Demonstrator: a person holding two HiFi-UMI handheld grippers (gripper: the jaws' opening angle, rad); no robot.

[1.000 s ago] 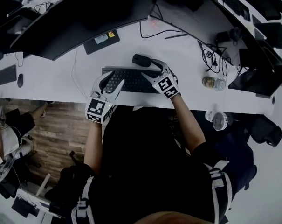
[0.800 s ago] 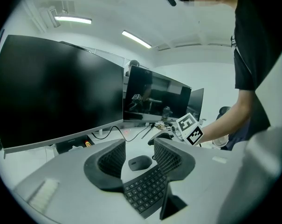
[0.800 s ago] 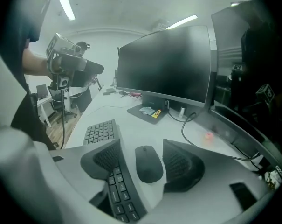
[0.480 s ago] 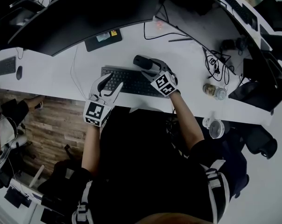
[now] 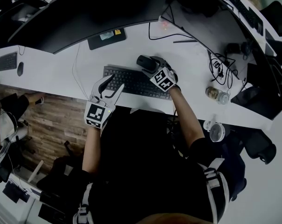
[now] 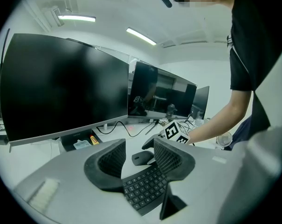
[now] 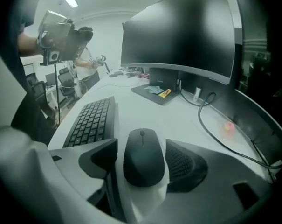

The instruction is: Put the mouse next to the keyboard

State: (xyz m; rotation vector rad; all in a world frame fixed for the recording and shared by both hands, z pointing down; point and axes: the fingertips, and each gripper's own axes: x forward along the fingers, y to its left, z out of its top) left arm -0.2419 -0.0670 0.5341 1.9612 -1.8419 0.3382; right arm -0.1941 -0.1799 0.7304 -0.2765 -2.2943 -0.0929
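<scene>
Now the flat black computer mouse (image 7: 143, 157) lies on the white desk (image 5: 61, 71) just behind the black keyboard (image 5: 131, 82), between the jaws of the right gripper (image 7: 141, 148), which have just been opening and stand clear of it. Over the keyboard's left end hangs the left gripper (image 6: 140, 147), jaws apart and empty.

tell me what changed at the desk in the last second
The right gripper came down at the far right end of the black keyboard, and its jaws have just been opening. The black oval mouse lies between them on the white desk, pads clear of it. Whether it was gripped earlier cannot be told. The left gripper stays open over the keyboard, which has not moved.
</scene>
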